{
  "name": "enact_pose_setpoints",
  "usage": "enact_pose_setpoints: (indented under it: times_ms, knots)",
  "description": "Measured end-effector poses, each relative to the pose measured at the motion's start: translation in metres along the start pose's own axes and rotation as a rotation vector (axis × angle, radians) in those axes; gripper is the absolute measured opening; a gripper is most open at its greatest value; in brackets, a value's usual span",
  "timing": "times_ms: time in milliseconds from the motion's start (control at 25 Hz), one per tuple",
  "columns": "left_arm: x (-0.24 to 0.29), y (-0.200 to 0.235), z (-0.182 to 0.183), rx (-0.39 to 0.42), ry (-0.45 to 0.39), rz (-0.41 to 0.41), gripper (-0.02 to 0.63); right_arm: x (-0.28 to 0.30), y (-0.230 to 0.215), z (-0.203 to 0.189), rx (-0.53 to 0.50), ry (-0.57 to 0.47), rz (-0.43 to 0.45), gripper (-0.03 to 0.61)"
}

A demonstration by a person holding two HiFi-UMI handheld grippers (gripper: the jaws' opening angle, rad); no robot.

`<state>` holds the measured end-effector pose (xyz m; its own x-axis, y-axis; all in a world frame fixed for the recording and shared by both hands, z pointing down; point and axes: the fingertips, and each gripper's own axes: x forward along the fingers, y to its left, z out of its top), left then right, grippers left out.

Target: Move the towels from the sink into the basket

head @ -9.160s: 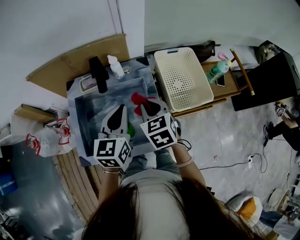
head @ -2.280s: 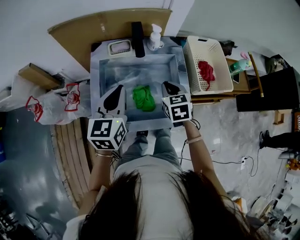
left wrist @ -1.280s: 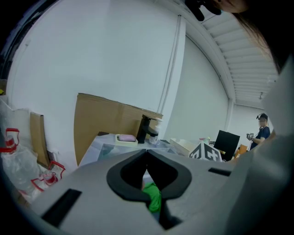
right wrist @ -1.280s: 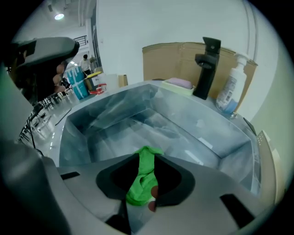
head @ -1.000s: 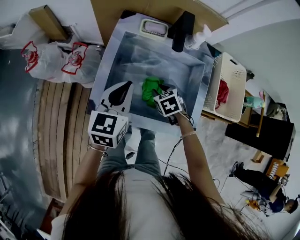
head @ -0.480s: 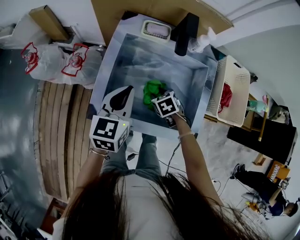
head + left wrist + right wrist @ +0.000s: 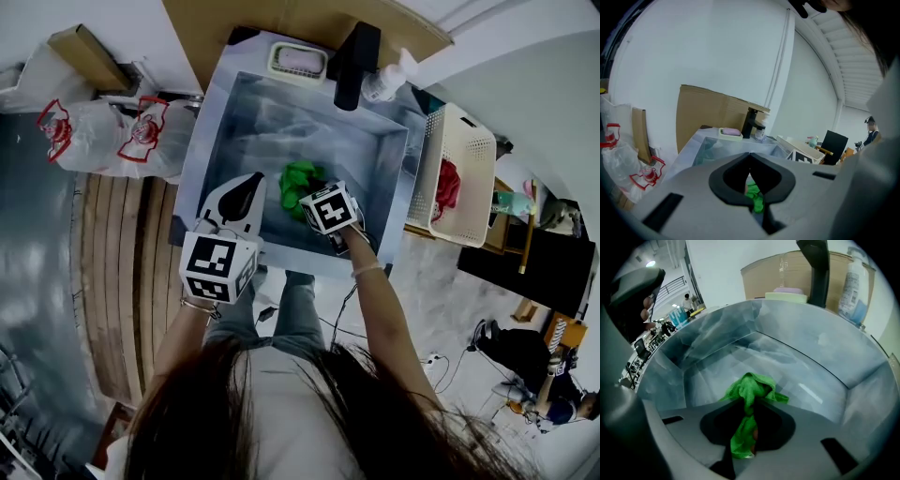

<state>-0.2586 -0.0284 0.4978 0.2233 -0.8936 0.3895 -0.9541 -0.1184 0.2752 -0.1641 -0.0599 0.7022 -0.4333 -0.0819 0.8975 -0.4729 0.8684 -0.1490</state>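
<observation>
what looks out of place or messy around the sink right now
Nothing spilled or damaged. The green towel lies bunched in the sink, but the right tongs, whose jaws have just been closing, pinch a fold of it. The red towel is already in the basket.

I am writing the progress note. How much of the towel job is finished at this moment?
Done: the red towel lies in the basket. In hand: the right gripper has just been closing its jaws on the green towel in the sink, and they pinch a fold of it. To do: lift it and carry it to the basket. The left gripper is shut and empty.
</observation>
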Motion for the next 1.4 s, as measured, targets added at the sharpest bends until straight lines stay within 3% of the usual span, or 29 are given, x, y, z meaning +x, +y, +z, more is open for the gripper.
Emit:
enact_pose_setpoints:
  times_ms: [320, 1400]
  knots:
    - [0.005, -0.013, 0.009, 0.013, 0.002, -0.017, 0.008, -0.027, -0.002, 0.008, 0.070, -0.087, -0.020, 0.080]
    - [0.023, -0.069, 0.039, 0.088, -0.007, -0.095, 0.008, -0.145, -0.015, 0.039, 0.124, -0.408, -0.171, 0.080]
